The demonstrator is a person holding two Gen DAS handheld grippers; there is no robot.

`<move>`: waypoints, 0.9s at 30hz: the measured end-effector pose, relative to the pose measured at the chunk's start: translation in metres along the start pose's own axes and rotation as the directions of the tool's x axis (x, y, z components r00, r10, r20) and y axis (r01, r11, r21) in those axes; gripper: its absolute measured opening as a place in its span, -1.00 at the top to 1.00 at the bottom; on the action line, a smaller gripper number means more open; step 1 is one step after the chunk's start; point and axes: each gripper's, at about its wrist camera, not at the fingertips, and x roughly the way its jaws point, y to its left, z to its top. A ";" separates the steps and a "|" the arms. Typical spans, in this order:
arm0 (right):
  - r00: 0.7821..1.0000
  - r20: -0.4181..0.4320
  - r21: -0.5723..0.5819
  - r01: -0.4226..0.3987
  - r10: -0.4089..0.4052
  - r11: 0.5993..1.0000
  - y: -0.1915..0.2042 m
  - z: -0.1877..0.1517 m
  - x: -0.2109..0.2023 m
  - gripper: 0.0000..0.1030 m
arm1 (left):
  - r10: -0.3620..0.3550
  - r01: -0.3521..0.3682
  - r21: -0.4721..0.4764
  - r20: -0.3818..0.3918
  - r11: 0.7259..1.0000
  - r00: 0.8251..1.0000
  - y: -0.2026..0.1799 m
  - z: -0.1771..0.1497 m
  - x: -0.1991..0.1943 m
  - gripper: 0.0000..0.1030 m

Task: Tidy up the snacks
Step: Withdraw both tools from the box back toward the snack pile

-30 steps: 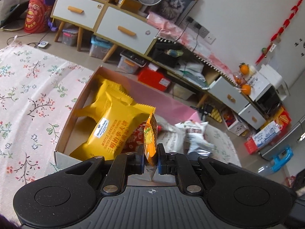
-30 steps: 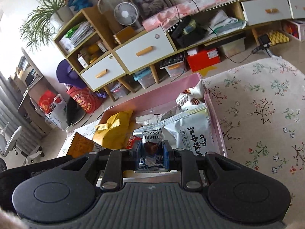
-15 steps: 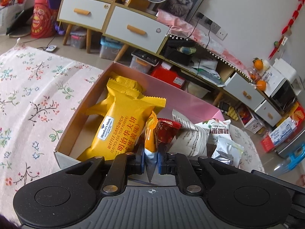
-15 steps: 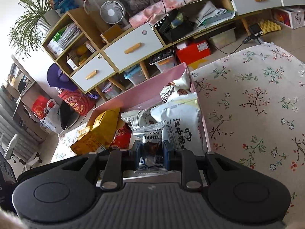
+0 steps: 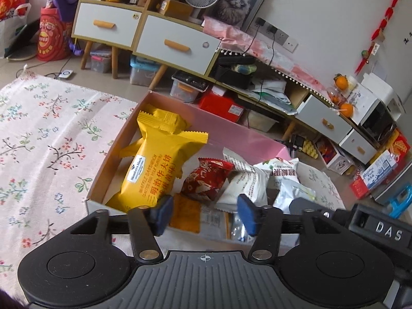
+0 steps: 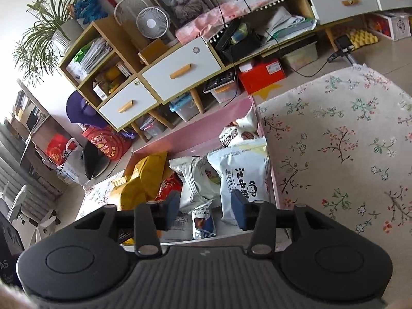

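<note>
Both packets dropped into box (image 5: 247,139); left gripper (image 5: 204,215), right gripper (image 6: 204,209) opening, empty, above them

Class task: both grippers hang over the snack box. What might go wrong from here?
1. The left gripper is opening over the orange packet; its fingers could snag it on withdrawal.
2. The truffle packet, between the opening right gripper fingers, leans on the box's near wall and might tip out.
</note>
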 end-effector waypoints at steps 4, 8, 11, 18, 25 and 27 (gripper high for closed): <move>1.000 0.000 -0.035 0.004 -0.004 0.999 0.002 0.002 -0.010 -0.22 | 0.011 -0.011 0.063 0.000 0.998 1.000 -0.008 -0.003 -0.019 -0.41; 1.000 -0.019 -0.068 0.016 -0.017 0.998 0.003 0.003 -0.019 -0.49 | 0.028 -0.025 0.101 -0.028 0.995 0.999 -0.008 -0.007 -0.037 -0.53; 0.999 -0.024 -0.090 0.023 -0.025 0.996 0.004 0.002 -0.027 -0.64 | 0.049 -0.043 0.143 -0.038 0.989 0.998 -0.008 -0.010 -0.049 -0.64; 0.998 -0.044 -0.190 0.036 -0.046 0.981 0.010 -0.008 -0.044 -0.89 | 0.077 -0.063 0.183 -0.070 0.981 0.995 0.000 -0.021 -0.074 -0.82; 0.995 -0.064 -0.301 0.049 -0.072 0.952 0.012 -0.020 -0.056 -0.99 | 0.105 -0.075 0.213 -0.136 0.974 0.985 0.011 -0.040 -0.085 -0.85; 0.994 -0.071 -0.335 0.053 -0.081 0.941 0.013 -0.026 -0.059 -0.99 | 0.110 -0.077 0.223 -0.143 0.972 0.983 0.015 -0.046 -0.088 -0.85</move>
